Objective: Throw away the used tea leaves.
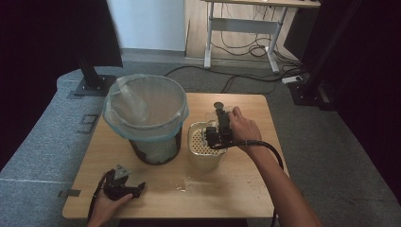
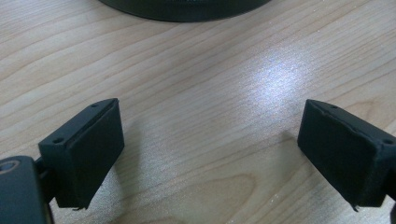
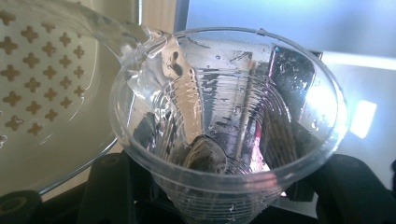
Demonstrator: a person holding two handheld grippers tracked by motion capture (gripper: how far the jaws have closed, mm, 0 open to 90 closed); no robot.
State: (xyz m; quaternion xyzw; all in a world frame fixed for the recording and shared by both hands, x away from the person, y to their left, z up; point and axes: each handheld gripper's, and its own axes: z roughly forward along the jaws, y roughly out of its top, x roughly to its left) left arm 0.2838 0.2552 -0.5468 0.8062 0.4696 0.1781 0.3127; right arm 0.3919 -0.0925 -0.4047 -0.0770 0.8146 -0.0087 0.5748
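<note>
The table (image 1: 246, 179) is pale wood, and a person stands at its near edge with a gripper in each hand. The biggest thing on it is the bin (image 1: 145, 118), a dark mesh basket lined with a thin bluish bag (image 1: 124, 94) that folds out over the rim; it sits left of centre. Just beside it on the right is a cream pot (image 1: 204, 153) topped by a strainer lid (image 1: 197, 140) pierced with small cross-shaped holes, seen close in the right gripper view (image 3: 32, 70).

Over that pot the right hand (image 1: 243, 127) holds the right gripper (image 1: 215, 137), which is clamped on a clear plastic cup (image 3: 224, 126). The cup is tipped toward the strainer lid, and a stream of water (image 3: 93, 23) runs from its lip across the lid. Droplets cling to the inside of the cup, and the dark jaws press against its lower walls on both sides. In the high view the cup (image 1: 212, 117) is a faint clear shape just above the pot's far rim.

The left hand (image 1: 106, 208) rests at the near left corner of the table, well apart from the pot, holding the left gripper (image 1: 137, 190) low over the wood. Its jaws stand wide apart with nothing between them but bare tabletop, its pads (image 2: 88, 154) just above the grain, and the bin's dark base (image 2: 187, 7) lies ahead of them. A small wet patch (image 1: 182, 187) glints on the wood in front of the pot.
</note>
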